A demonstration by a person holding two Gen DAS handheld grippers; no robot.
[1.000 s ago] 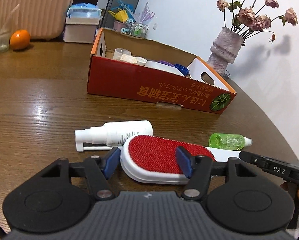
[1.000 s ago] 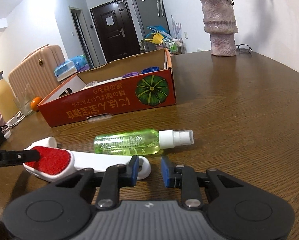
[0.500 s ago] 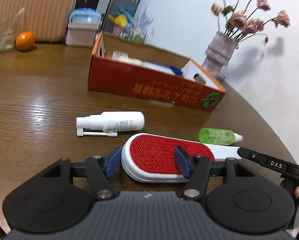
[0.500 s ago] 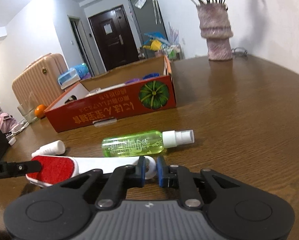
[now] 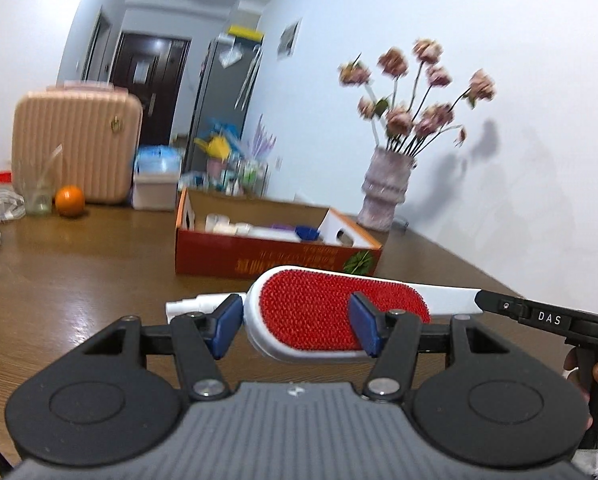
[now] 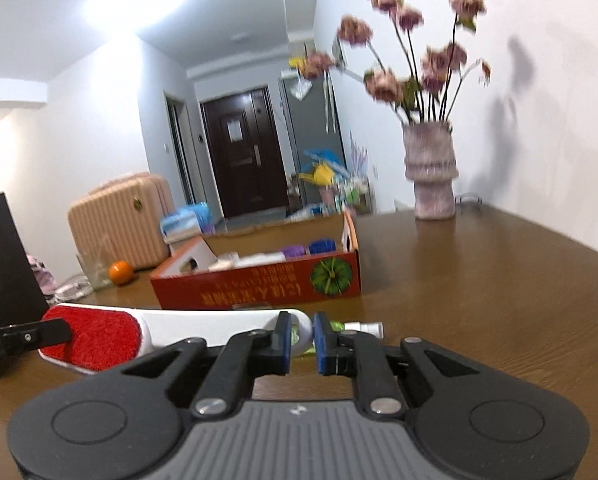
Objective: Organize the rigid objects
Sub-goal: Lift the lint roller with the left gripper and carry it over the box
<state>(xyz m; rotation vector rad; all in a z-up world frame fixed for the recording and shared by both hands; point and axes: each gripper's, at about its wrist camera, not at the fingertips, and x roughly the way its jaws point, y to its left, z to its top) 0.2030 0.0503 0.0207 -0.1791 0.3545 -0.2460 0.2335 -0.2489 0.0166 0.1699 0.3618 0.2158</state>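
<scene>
A white lint brush with a red pad [image 5: 319, 310] is held off the table by both grippers. My left gripper [image 5: 295, 326] is shut on its red head. My right gripper [image 6: 299, 338] is shut on the end of its white handle [image 6: 219, 322]. The red cardboard box [image 5: 259, 256] with several small items inside stands beyond, also in the right wrist view [image 6: 259, 284]. A white spray bottle [image 5: 197, 304] lies on the table behind the brush. A green spray bottle [image 6: 355, 326] lies behind my right fingers.
A vase of dried flowers [image 6: 433, 176] stands at the back right of the wooden table [image 6: 499, 300]. An orange [image 5: 70, 201], a glass [image 5: 37, 196] and a tissue box [image 5: 155, 184] stand at the back left before a pink suitcase [image 5: 77, 144].
My right gripper closed on the brush handle. Both grippers then lifted the brush off the table, and both views tilted upward.
</scene>
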